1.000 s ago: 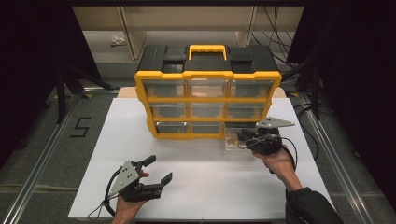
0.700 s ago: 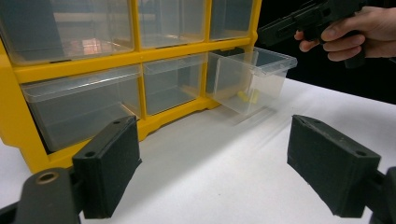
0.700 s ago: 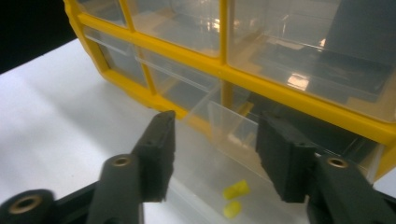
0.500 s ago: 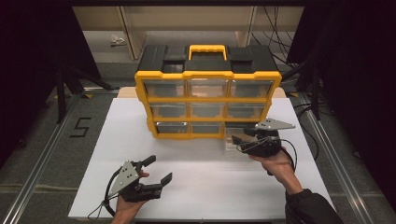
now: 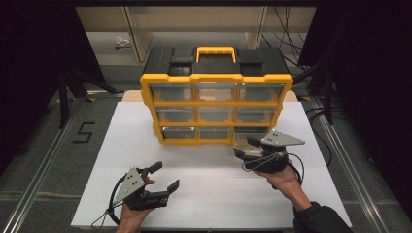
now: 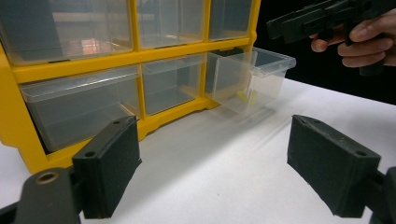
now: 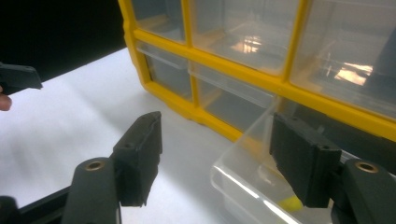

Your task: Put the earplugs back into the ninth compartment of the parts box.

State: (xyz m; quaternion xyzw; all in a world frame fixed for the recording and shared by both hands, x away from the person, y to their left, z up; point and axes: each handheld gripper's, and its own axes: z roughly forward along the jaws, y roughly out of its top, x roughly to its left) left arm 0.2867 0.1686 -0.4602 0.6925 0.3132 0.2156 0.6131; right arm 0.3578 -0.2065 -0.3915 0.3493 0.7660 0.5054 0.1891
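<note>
A: On the table [image 5: 121, 145], high view: yellow-and-black drawer cabinet [image 5: 216, 94] stands at the far middle, three rows of clear drawers. Bottom-right drawer [image 5: 243, 141] is pulled out toward the person.

B: Right tongs [image 5: 244, 151]?

A: Just at the front of that pulled-out drawer, held in the right hand [image 5: 282, 177]. Jaws spread, they've just been opening, and I can't see them gripping anything from up here.

B: Left tongs [image 5: 165, 177]?

A: Near front-left of the table, well apart from the cabinet, in the left hand [image 5: 131, 213]. Jaws spread, nothing between them.

B: Left gripper view?

A: Left tongs [image 6: 215, 172], both black pads wide apart over bare white table [image 6: 224, 154]. Cabinet [image 6: 135, 70] ahead at left. The drawer [image 6: 252, 77] sticks out of the bottom row at its right end, with something small and yellow [image 6: 245, 97] inside at the bottom. The other hand [image 6: 369, 42] shows top right with its tongs, apart from the drawer in this view.

B: Right gripper view?

A: Right tongs [image 7: 217, 158], spread. Drawer [image 7: 252, 186] open below, its near wall lies between the two pads, but the pads aren't pressing on it. Right pad hangs over the drawer's inside. Bit of yellow [image 7: 290, 203] in the drawer bottom. Cabinet [image 7: 280, 84] front fills the top right.
</note>
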